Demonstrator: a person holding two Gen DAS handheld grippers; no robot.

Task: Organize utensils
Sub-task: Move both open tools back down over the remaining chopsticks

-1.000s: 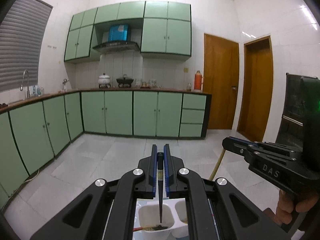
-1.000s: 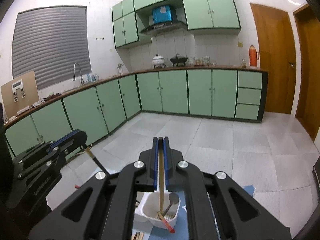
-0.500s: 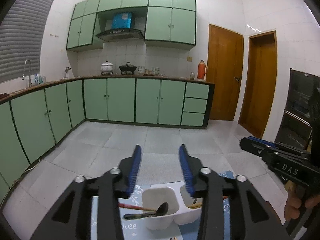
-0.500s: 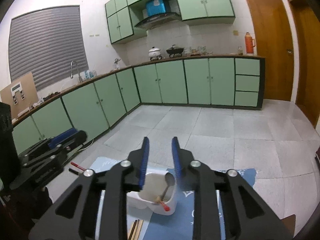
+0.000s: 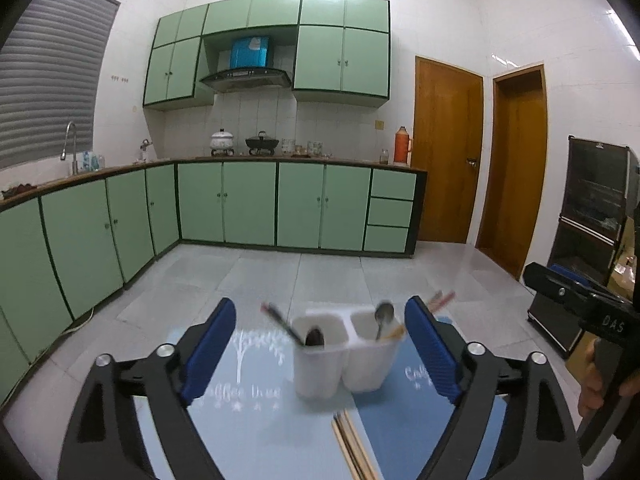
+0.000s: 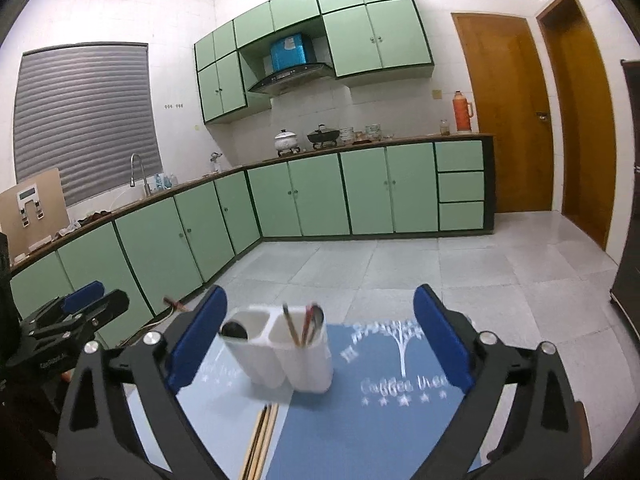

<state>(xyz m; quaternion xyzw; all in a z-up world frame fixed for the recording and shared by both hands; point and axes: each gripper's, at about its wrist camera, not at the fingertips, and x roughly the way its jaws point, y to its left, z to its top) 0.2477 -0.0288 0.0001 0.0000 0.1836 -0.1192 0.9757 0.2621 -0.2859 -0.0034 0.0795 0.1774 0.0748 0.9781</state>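
Observation:
A white two-compartment utensil holder [image 5: 340, 354] stands on a blue mat [image 5: 248, 420]. Its left cup holds a dark spoon [image 5: 314, 337] and a red-tipped chopstick; its right cup holds a metal spoon [image 5: 383, 316] and chopsticks. My left gripper [image 5: 320, 356] is open and empty, back from the holder. In the right wrist view the holder [image 6: 288, 354] shows with chopsticks and spoon in the nearer cup. My right gripper [image 6: 320, 348] is open and empty. Loose chopsticks [image 5: 354, 444] lie on the mat in front; they also show in the right wrist view [image 6: 260, 440].
The mat [image 6: 380, 412] lies on a table above a tiled floor [image 5: 280, 280]. Green cabinets [image 5: 248, 204] line the far wall. The right gripper shows at the right edge [image 5: 580, 300]; the left one at the left edge [image 6: 68, 320]. A dark cabinet [image 5: 592, 240] stands right.
Both grippers opened and let go of their utensils, which now sit in the holder. Both grippers pulled back and lower, so the holder shows whole.

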